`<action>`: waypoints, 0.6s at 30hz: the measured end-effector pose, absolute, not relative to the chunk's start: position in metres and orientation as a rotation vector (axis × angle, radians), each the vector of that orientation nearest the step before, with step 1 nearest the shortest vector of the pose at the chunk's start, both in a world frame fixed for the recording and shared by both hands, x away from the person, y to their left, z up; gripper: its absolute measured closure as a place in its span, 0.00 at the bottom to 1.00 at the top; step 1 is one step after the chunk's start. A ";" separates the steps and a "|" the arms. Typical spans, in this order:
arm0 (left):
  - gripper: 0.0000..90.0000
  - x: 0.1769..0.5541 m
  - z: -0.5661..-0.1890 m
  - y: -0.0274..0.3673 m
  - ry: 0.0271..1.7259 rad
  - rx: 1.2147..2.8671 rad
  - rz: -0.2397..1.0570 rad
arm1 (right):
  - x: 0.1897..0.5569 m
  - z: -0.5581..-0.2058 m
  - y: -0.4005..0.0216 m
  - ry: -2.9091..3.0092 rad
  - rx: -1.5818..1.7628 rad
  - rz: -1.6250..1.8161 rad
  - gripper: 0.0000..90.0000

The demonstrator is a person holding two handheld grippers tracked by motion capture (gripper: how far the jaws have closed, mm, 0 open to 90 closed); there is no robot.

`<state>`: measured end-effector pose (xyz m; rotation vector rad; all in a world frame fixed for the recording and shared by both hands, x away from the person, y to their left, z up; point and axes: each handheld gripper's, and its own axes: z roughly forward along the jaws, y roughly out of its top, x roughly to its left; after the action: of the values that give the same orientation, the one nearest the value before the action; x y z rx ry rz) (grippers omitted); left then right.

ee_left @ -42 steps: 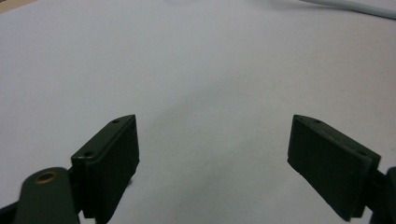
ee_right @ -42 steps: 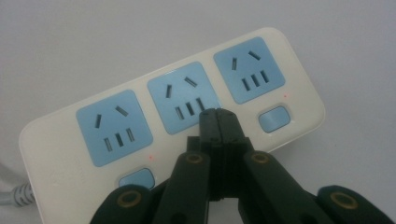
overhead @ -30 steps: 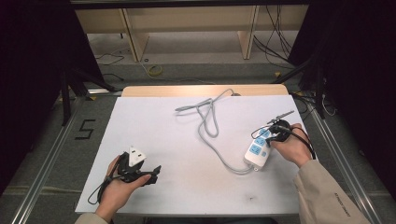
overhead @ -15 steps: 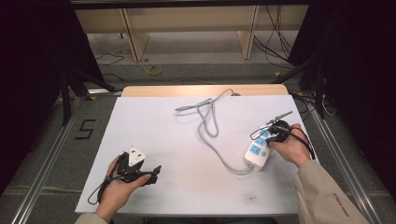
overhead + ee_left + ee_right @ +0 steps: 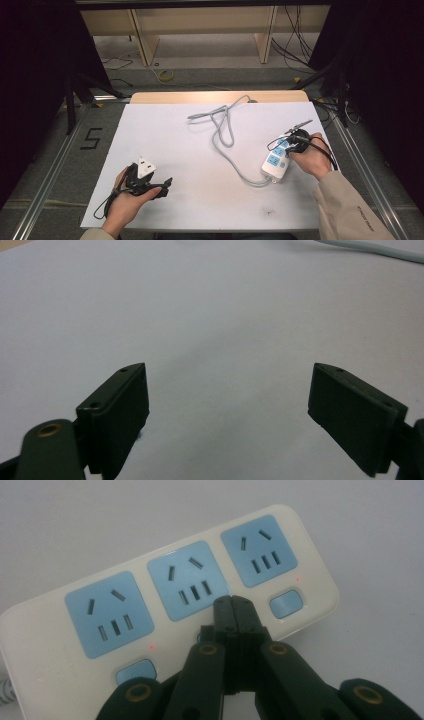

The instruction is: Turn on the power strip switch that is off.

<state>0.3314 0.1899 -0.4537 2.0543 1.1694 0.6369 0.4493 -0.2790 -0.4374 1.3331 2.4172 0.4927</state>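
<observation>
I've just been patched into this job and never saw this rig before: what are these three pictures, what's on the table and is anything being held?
No robot here: a person holds a hand-held two-jaw gripper in each hand. The high view looks down on the white table. On it lie a power strip with three blue sockets and its grey cord. The other two pictures come from cameras riding on the grippers. The left gripper has its jaws wide apart over bare table, holding nothing. The right gripper has its jaws shut together, tips at the strip's middle switch, apparently pressing it; it grips nothing.
</observation>
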 end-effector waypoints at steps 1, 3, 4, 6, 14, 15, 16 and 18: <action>0.18 0.332 -0.454 0.189 1.171 2.050 0.638 | 0.449 -0.437 -0.279 2.420 1.332 0.491 1.00; 0.18 0.331 -0.453 0.188 1.164 2.057 0.638 | 0.450 -0.437 -0.277 2.422 1.318 0.477 1.00; 0.18 0.331 -0.453 0.188 1.165 2.057 0.637 | 0.449 -0.437 -0.277 2.423 1.313 0.475 1.00; 0.18 0.331 -0.454 0.187 1.165 2.058 0.638 | 0.449 -0.437 -0.278 2.423 1.316 0.480 1.00; 0.18 0.331 -0.453 0.189 1.164 2.058 0.637 | 0.449 -0.437 -0.277 2.421 1.312 0.477 1.00; 0.18 0.331 -0.453 0.188 1.164 2.058 0.637 | 0.449 -0.437 -0.278 2.425 1.315 0.478 1.00; 0.18 0.331 -0.453 0.188 1.164 2.058 0.637 | 0.450 -0.437 -0.278 2.423 1.319 0.483 1.00; 0.18 0.332 -0.453 0.188 1.165 2.058 0.638 | 0.450 -0.437 -0.278 2.422 1.321 0.487 1.00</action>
<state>0.3316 0.1883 -0.4534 2.0578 1.1648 0.6378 0.4497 -0.2784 -0.4369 1.3214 2.4225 0.4870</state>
